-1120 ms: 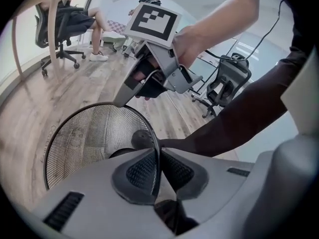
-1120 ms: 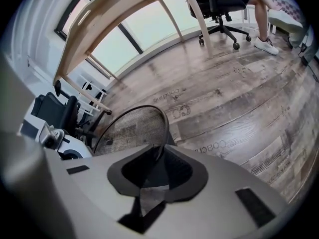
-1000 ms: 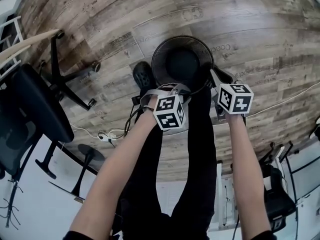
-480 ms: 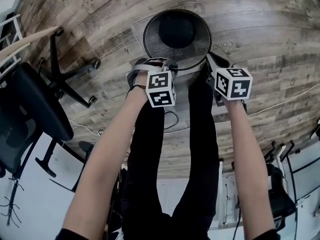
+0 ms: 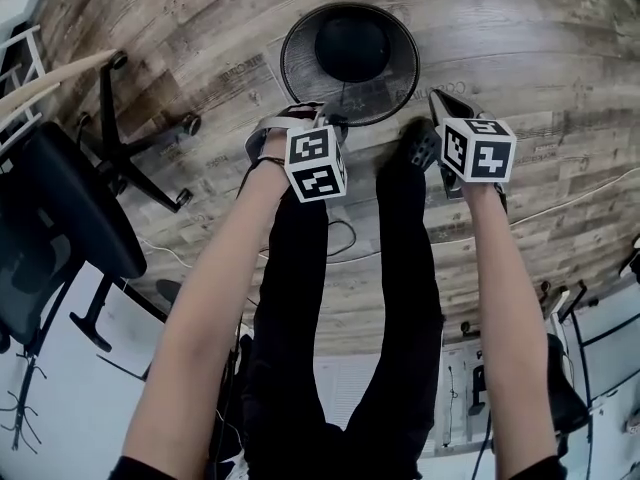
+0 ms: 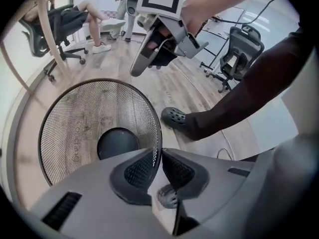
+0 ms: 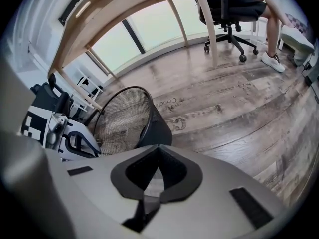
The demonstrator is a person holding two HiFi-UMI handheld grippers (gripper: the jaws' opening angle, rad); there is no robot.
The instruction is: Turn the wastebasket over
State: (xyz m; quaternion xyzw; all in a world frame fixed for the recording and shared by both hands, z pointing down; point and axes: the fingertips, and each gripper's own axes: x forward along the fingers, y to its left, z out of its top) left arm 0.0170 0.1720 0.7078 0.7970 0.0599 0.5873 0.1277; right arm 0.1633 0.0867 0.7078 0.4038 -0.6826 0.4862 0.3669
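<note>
A black wire-mesh wastebasket (image 5: pixel 300 68) stands on the wooden floor ahead of my feet, its open mouth up and its solid dark bottom showing inside. My left gripper (image 5: pixel 320 118) is shut on the near rim. In the left gripper view the rim wire runs between the pads of the left gripper (image 6: pixel 158 156), with the wastebasket (image 6: pixel 75 133) beyond. My right gripper (image 5: pixel 445 103) hovers just right of the basket, off the rim. Its jaws have just closed together with nothing between them. The right gripper (image 7: pixel 158 151) sees the wastebasket (image 7: pixel 124 121) to its left.
My black-trousered legs and a dark clog (image 6: pixel 175 117) stand just behind the basket. An office chair (image 5: pixel 60 218) is at the left, a cable (image 5: pixel 345 238) lies on the floor. A wooden table leg (image 7: pixel 207 29) and a seated person on a chair (image 7: pixel 234 4) are farther off.
In the head view the wastebasket and my left gripper have shifted away from my feet. The right gripper, earlier at the basket's right rim, now stands clear of it.
</note>
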